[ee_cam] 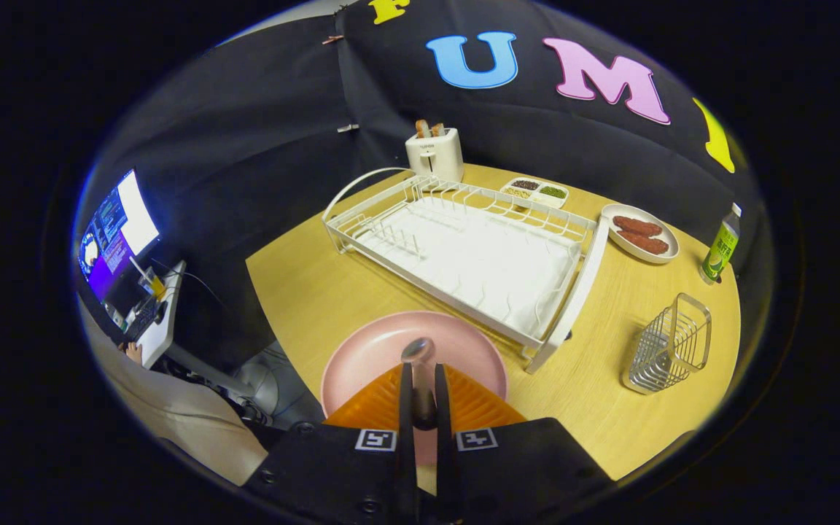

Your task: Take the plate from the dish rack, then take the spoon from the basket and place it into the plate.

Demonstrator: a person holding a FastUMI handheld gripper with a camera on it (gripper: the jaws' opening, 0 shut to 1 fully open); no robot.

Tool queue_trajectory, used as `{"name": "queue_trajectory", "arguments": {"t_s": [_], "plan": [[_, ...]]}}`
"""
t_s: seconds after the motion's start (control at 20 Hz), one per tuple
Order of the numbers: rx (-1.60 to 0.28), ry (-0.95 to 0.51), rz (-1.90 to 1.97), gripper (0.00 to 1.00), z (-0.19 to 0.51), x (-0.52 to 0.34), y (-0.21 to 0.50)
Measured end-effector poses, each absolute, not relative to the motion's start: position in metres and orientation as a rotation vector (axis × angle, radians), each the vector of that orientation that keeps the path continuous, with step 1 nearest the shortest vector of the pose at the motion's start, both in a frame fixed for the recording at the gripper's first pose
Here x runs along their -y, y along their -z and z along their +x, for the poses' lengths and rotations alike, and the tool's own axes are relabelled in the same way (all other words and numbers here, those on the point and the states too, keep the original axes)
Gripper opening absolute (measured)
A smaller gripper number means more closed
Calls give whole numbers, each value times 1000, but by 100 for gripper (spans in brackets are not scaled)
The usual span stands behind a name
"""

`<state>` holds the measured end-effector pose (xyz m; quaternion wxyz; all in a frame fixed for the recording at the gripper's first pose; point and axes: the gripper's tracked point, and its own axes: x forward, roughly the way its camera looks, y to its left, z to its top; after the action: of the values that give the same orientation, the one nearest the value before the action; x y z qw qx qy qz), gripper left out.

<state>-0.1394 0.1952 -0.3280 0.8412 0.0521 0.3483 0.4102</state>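
A pink plate lies flat on the wooden table, just ahead of and under my fingers. My gripper is shut on a metal spoon, whose bowl sticks out past the fingertips above the plate's middle. The white wire dish rack stands beyond the plate with nothing in it. To the right of my fingers, the wire basket stands on the table with nothing visible inside.
A white toaster stands behind the rack. A small tray of seasonings, a dish of sausages and a green bottle are at the back right. Off the table's left edge are a monitor and a person's sleeve.
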Motion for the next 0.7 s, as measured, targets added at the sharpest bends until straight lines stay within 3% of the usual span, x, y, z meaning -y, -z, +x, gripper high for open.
{"name": "queue_trajectory", "arguments": {"t_s": [0.45,0.5,0.65,0.7], "plan": [[-848,-833,9,17,-156,-191,377],[-854,-821,15,26,-156,-190,379],[-865,-813,21,72,-157,-188,379],[-867,-815,21,81,-158,-189,379]]}}
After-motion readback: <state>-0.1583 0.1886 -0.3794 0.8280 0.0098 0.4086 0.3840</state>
